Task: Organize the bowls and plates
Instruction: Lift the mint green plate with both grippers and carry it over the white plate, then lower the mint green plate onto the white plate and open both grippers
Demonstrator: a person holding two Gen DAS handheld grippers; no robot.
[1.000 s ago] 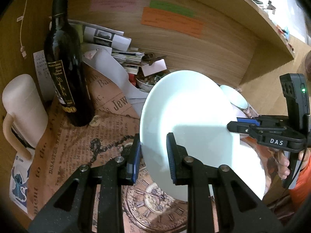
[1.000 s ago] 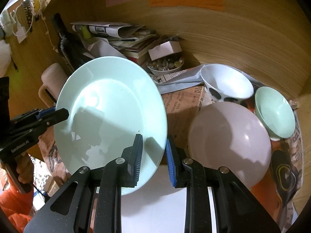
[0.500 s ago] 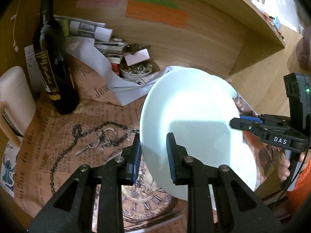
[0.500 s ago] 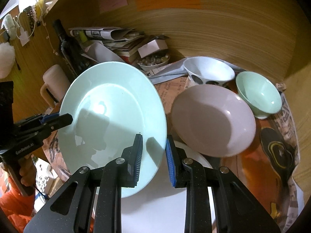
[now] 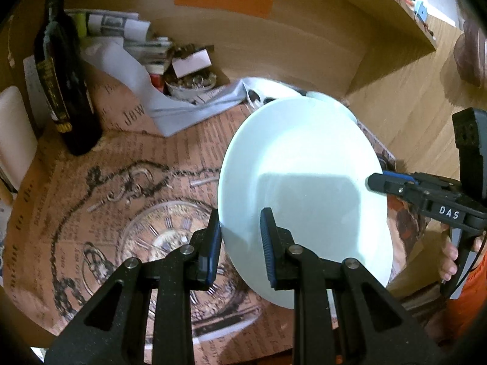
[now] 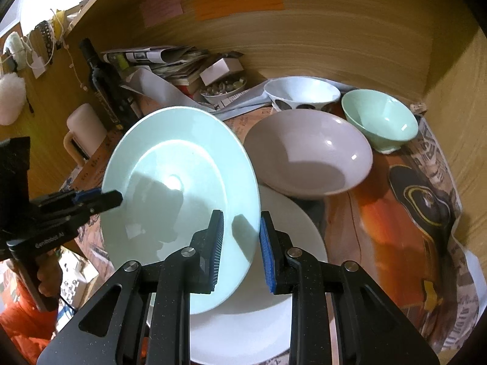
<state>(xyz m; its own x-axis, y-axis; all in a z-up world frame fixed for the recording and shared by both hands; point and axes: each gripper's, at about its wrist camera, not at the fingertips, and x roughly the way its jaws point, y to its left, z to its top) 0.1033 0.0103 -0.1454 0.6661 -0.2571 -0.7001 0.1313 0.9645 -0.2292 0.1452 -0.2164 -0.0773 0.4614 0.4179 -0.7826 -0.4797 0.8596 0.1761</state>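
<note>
Pale green plate (image 6: 179, 188) is up off the surface, tilted on edge, carried between both my grippers. Compared with a second ago it has travelled across the nook: the wine bottle (image 5: 65, 91) sits further off to the left in the left wrist view, and the right wrist view now takes in the whole pink bowl (image 6: 307, 158), the small green bowl (image 6: 377, 121) and the white spotted bowl (image 6: 301, 92) behind it. The white plate (image 6: 268, 304) has come into sight directly beneath the carried one. My reading: the green plate is being brought over the white plate for stacking, with the bowls still to be dealt with.

Left gripper (image 5: 240, 243): jaws narrow, pads pinching the near-left rim of the plate. No change in the opening over the last second.

Right gripper (image 6: 242, 249): jaws likewise narrow, clamped on the opposite rim; one pad lies over the plate's face, the other behind its edge. Opening steady too.

Each gripper shows in the other's camera, nose against the plate's far edge, so the plate hangs between two rim pinches.

The plate touches nothing below. It hangs above the printed paper (image 5: 121, 213) lining the shelf, its low edge over the white plate. Lowering and levelling remain; the pink bowl sits just beside the landing spot, so the tilted rim needs care there.
</note>
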